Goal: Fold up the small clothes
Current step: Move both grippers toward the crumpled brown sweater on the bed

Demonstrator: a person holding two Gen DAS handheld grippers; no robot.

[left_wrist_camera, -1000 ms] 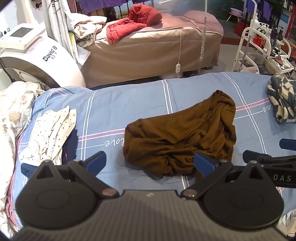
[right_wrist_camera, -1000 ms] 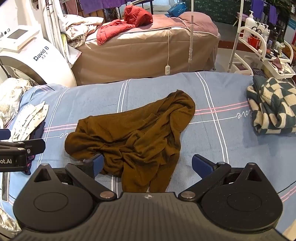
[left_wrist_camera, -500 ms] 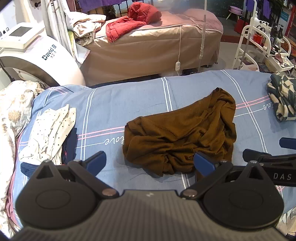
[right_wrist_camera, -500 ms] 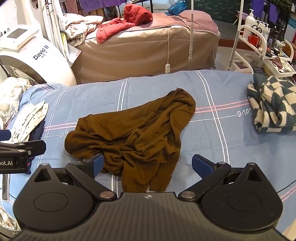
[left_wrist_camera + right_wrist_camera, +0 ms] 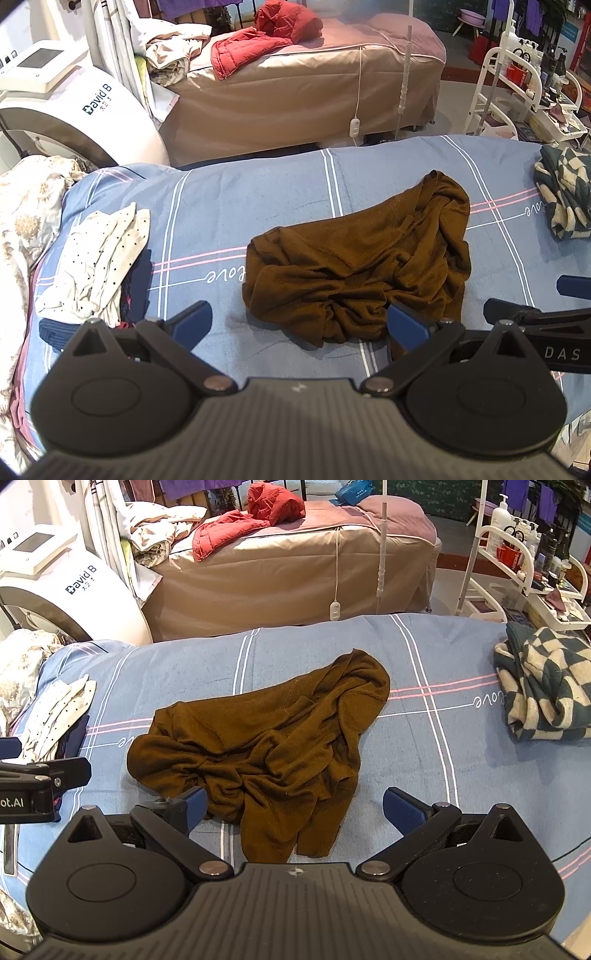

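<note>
A crumpled brown garment [image 5: 362,266] [image 5: 266,738] lies in a heap in the middle of the blue striped bed sheet [image 5: 258,192] [image 5: 424,775]. My left gripper [image 5: 301,323] hovers open just short of the garment's near left edge, nothing between its blue pads. My right gripper [image 5: 293,810] is open too, its fingers straddling the garment's near hanging end without touching it. Each gripper's tip shows at the edge of the other's view.
A folded white dotted garment on dark clothes [image 5: 96,262] [image 5: 59,712] lies at the sheet's left. A green-and-cream checked garment [image 5: 543,686] [image 5: 565,192] sits at the right. Beyond stand a tan bed with a red jacket [image 5: 266,40], a white machine [image 5: 74,107] and a white trolley [image 5: 517,565].
Both views have shifted slightly nearer to the brown garment. Both grippers have stayed open and the garment has not moved.
</note>
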